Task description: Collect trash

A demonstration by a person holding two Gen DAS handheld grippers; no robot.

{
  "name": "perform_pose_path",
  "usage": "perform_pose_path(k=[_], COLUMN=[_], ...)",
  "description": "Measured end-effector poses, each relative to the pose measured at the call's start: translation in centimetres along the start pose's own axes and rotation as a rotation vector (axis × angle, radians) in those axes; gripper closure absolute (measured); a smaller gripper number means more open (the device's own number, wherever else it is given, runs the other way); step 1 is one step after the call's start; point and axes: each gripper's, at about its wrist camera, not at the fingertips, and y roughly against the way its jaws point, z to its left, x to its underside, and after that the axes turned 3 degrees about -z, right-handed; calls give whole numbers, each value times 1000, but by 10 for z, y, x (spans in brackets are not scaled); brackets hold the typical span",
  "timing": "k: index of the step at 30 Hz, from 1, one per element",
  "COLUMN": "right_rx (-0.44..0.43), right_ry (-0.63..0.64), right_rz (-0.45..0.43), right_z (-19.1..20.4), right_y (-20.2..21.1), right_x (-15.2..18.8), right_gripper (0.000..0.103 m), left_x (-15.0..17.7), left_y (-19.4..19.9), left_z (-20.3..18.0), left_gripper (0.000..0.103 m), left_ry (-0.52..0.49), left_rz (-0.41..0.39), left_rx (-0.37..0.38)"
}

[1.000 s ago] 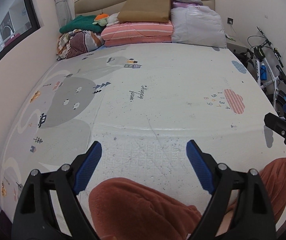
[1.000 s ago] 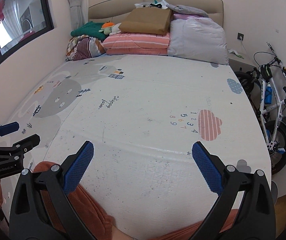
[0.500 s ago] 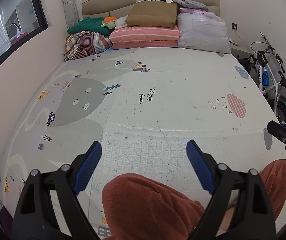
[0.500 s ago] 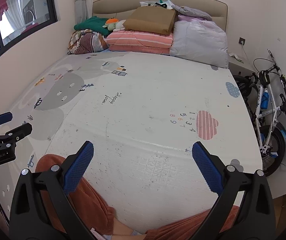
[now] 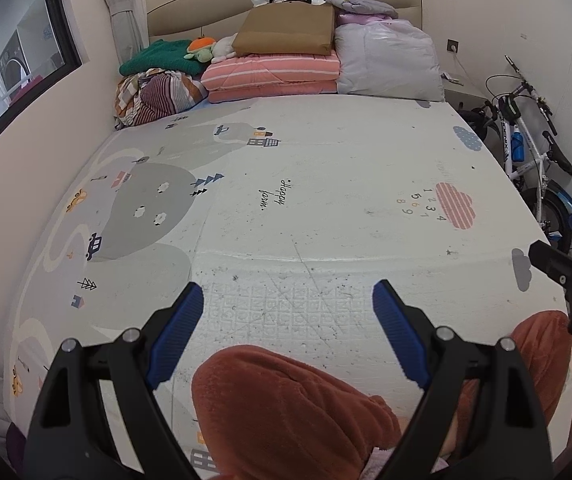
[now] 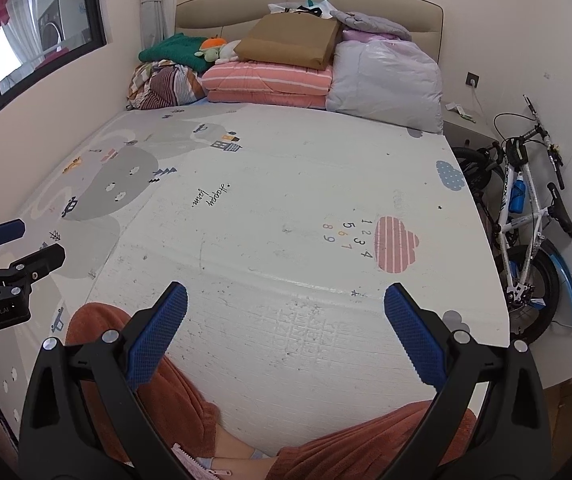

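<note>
My left gripper (image 5: pixel 288 296) hangs open over the near end of a printed play mat (image 5: pixel 326 168) that covers the bed, with nothing between its blue pads. My right gripper (image 6: pixel 286 290) is open too and holds nothing; it hovers over the same worn patch of mat. Each gripper shows at the edge of the other's view: the right gripper (image 5: pixel 558 276) and the left gripper (image 6: pixel 18 244). Only small dark specks (image 5: pixel 235 278) lie on the mat. A small wrapper (image 6: pixel 462 111) rests on the nightstand at the far right.
A person's knees in rust fleece trousers (image 5: pixel 286 408) lie under the grippers. Folded blankets, a brown paper bag (image 5: pixel 286 30) and a white plastic bag pile up at the headboard. A white bicycle (image 6: pixel 526 216) stands along the bed's right side. The left wall has a window (image 5: pixel 14 60).
Both grippers have risen a little, so both views take in more of the mat and more of the knees. The jaws stayed as wide as before.
</note>
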Motion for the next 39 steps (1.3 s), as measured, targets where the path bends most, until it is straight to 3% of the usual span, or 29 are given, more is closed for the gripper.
perform_pose_path(k=[39], right_rx=[-14], right_ry=[0], right_rz=[-34], right_z=[4], right_y=[14], right_x=[-5], right_gripper=[8], left_x=[0], left_y=[8], left_z=[-10], left_gripper=[17], left_ry=[-1], left_rz=[10], left_rx=[62])
